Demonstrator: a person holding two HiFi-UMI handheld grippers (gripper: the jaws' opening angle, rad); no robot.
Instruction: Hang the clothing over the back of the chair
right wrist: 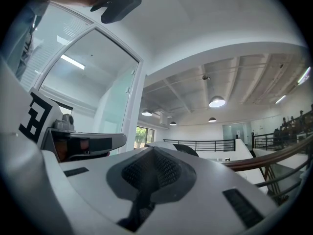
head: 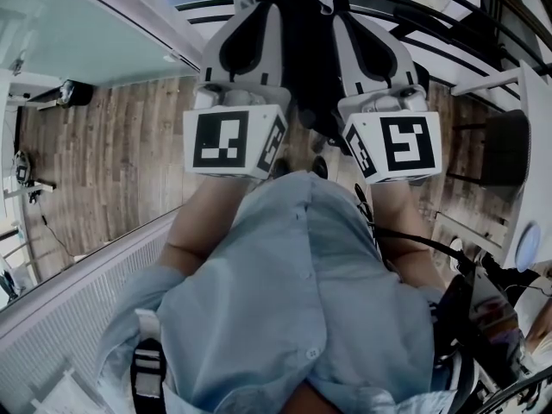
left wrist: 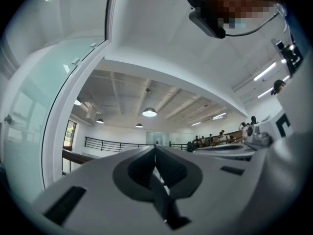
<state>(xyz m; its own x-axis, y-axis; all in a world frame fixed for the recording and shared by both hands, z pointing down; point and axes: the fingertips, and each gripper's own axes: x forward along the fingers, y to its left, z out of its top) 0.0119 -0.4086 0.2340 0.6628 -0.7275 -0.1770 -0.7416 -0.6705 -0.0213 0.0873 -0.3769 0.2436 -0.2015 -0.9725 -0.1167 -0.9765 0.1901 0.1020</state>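
Observation:
In the head view both grippers are held up side by side in front of my chest, their marker cubes facing me. A dark garment (head: 309, 59) hangs in the gap between them. My left gripper (head: 252, 20) has its jaws shut, and a dark strip of the cloth (left wrist: 164, 202) runs back from where they meet (left wrist: 155, 153). The right gripper (head: 366, 24) is shut too (right wrist: 154, 153), with dark mesh-like fabric (right wrist: 146, 177) in the hollow of its jaws. A dark chair (head: 504, 149) stands at the far right beside a white table (head: 536, 102).
My light blue shirt (head: 302, 300) fills the lower head view, with a black strap (head: 148, 373) at its left. A glass panel (head: 86, 24) and a white ribbed wall (head: 69, 317) flank a wooden floor (head: 112, 153) below. Black railings (left wrist: 112, 143) and distant people show in the gripper views.

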